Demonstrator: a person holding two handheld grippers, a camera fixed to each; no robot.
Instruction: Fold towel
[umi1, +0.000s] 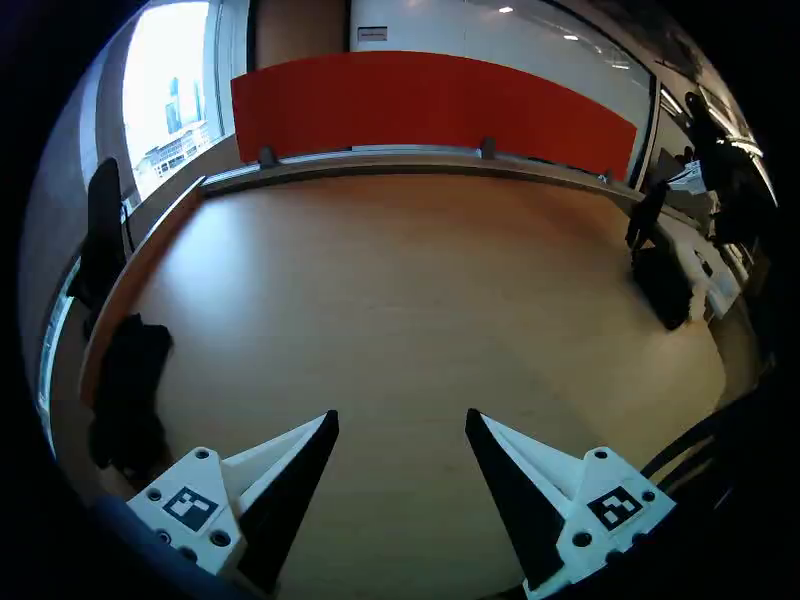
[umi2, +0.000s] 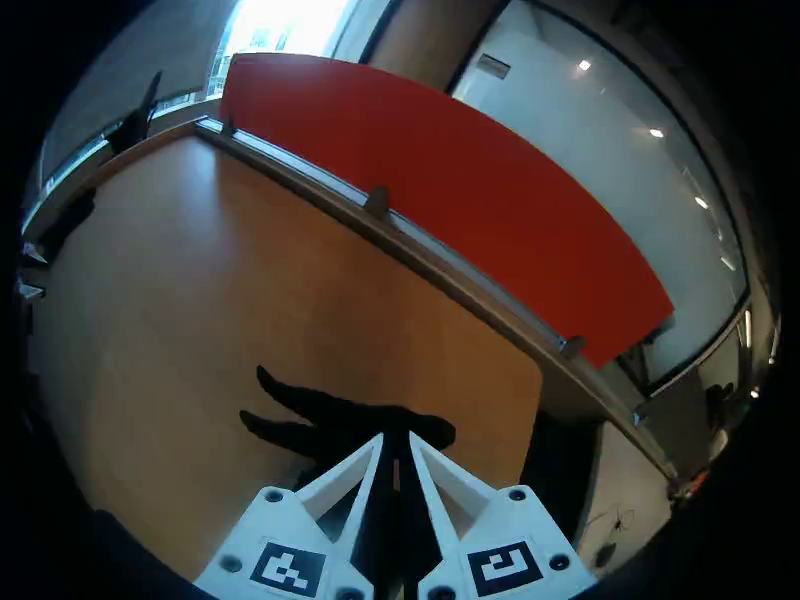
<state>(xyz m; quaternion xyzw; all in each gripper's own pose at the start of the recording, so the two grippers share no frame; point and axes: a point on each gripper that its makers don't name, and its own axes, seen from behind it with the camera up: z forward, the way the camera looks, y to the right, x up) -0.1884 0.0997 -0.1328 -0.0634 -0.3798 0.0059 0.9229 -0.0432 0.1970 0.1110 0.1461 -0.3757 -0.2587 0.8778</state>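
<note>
1. Fingers of the right gripper (umi2: 396, 440) stand narrow, almost together. Dark cloth fills the slot between them, so they appear to be pinched on the towel (umi2: 330, 418).
2. Towel cloth lies as a dark, crumpled bunch on the tabletop (umi2: 200, 300) just ahead of those fingertips. In the right gripper view it is not far from the tabletop's right edge, and two thin tails trail off to the left.
3. Left gripper (umi1: 400, 430) hangs with its fingers spread wide and nothing between them, over bare wood toward the tabletop's near edge.
4. Handling, as a judgement: the cloth looks light, soft and limp, so it will sag and bunch from a single pinch. It is not fragile and is unlikely to slip. The best hold is a corner or hem in each gripper, so one edge can be drawn straight before folding. The loose tails look like fair places for the left gripper.
5. Along the tabletop's far edge stands a red divider (umi1: 430, 100), and dark chairs (umi1: 125, 390) sit beyond the left edge.
</note>
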